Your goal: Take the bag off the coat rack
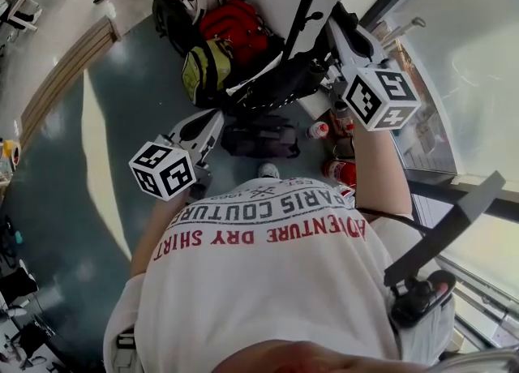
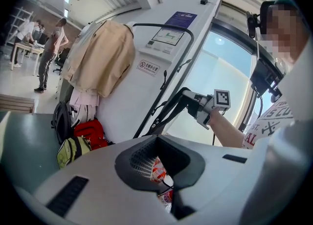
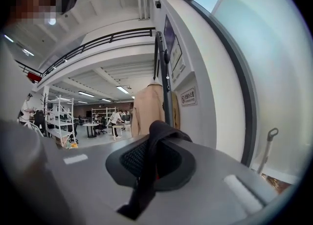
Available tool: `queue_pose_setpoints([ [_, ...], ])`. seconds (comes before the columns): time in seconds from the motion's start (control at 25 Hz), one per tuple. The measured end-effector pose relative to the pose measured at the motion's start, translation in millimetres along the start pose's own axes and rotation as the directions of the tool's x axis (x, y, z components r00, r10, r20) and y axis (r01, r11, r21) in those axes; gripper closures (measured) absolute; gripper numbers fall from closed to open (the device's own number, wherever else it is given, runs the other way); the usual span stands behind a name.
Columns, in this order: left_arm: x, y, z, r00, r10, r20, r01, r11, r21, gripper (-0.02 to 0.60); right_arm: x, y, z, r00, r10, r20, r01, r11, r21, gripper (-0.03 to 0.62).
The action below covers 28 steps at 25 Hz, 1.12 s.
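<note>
Centre frame, the strap (image 3: 146, 170) of the black fabric bag (image 1: 280, 79) is clamped in the right gripper (image 3: 154, 141). The left gripper (image 2: 161, 163) is held closed and empty. A lift clear of the black metal coat rack (image 3: 165, 82) seems called for next.

Right gripper (image 3: 155, 143) raised, clamped; left gripper (image 2: 162, 158) low, closed.

The right gripper (image 3: 156, 158) has a matt grey plastic shell and textured black pads. The bag strap (image 3: 146, 170) is dull black woven cloth. The coat rack (image 3: 165, 87) is glossy black metal tube. At ten o'clock of the left gripper view, the coat (image 2: 100, 57) is soft beige cloth. The floor (image 1: 49, 193) is smooth and glossy.
</note>
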<state>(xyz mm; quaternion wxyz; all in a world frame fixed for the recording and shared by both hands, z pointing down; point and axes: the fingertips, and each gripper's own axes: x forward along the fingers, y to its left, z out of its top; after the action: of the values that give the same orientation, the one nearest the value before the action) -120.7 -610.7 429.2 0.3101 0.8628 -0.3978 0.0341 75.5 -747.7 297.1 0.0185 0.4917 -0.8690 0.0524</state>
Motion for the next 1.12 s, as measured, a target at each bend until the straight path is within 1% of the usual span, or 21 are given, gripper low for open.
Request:
queue_pose_setpoints([
  [0.12,-4,-6,-4,1.000,-0.010,0.002,0.010,1.000,0.005,0.578,-17,18,-12,0.999,0.034,-0.007,-0.034,0.999,-0.031,0.583],
  [0.16,-6,-9,-6,1.000,-0.013,0.000,0.013,1.000,0.008,0.578,-23,23,-20,0.999,0.044,-0.017,-0.044,0.999,-0.027,0.583],
  [0.28,-10,-16,-11,1.000,-0.017,-0.012,0.017,1.000,0.018,0.578,-38,34,-49,0.996,0.063,-0.060,-0.062,0.998,0.027,0.583],
  [0.4,-16,-17,-16,0.999,-0.019,-0.027,0.020,0.999,0.029,0.578,-50,42,-79,0.991,0.063,-0.115,-0.053,0.995,0.088,0.584],
  [0.56,-29,-28,-23,0.999,-0.024,-0.029,0.025,0.999,0.041,0.578,-70,55,-102,0.985,0.069,-0.156,-0.050,0.991,0.120,0.585],
  [0.72,-46,-48,-28,0.999,-0.031,-0.020,0.032,0.997,0.063,0.578,-100,77,-103,0.985,0.092,-0.148,-0.070,0.987,0.142,0.583],
  [0.88,-77,-74,-33,0.999,-0.052,-0.002,0.052,0.994,0.099,0.578,-142,110,-97,0.986,0.107,-0.126,-0.086,0.984,0.159,0.583],
  [1.12,-145,-116,-56,0.992,-0.124,0.016,0.120,0.981,0.152,0.578,-214,171,-80,0.994,0.079,-0.075,-0.066,0.984,0.164,0.583],
])
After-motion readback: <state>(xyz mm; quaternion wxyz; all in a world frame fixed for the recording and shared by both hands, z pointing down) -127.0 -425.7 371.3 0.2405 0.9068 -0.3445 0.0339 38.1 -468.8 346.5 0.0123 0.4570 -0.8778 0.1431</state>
